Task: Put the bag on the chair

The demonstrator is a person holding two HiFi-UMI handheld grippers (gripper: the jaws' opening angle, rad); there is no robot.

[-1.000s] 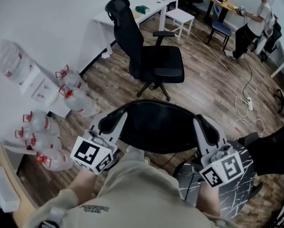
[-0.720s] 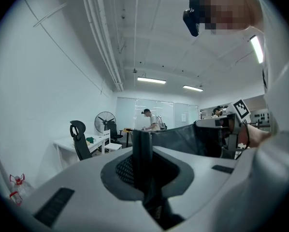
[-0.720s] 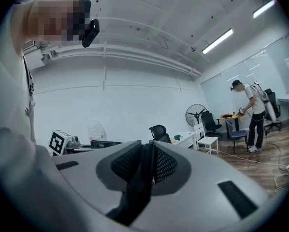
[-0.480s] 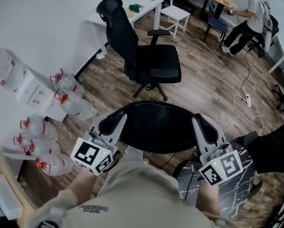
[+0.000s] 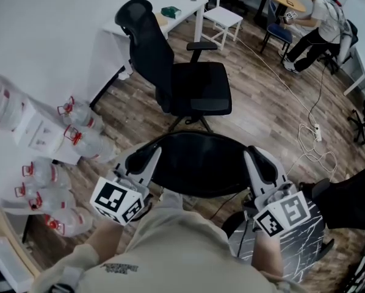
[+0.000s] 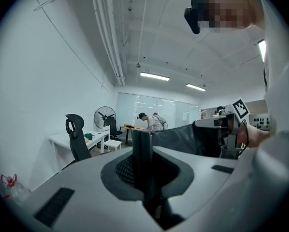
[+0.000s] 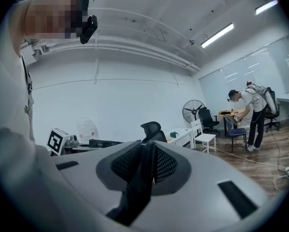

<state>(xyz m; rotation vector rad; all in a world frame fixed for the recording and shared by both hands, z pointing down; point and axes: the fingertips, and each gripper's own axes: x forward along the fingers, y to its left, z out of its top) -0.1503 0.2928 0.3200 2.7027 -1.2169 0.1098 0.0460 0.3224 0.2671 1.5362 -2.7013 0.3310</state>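
Your top (image 5: 182, 249): beige, loose; small dark print (image 5: 121, 267) low on L side.
Your left hand-held gripper (image 5: 140, 162): pale grey shell, black pads, dark mesh recess; b/w marker cube (image 5: 116, 199).
Your right hand-held gripper (image 5: 263, 166): same build, own b/w cube (image 5: 284, 214); thin black cable (image 5: 252, 237) at rear.
Your head cam (image 7: 86, 25): black.

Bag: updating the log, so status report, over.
Left claw and right claw both shut on black bag. Bag aloft, not yet on office chair. Chair empty, nothing seen blocking.
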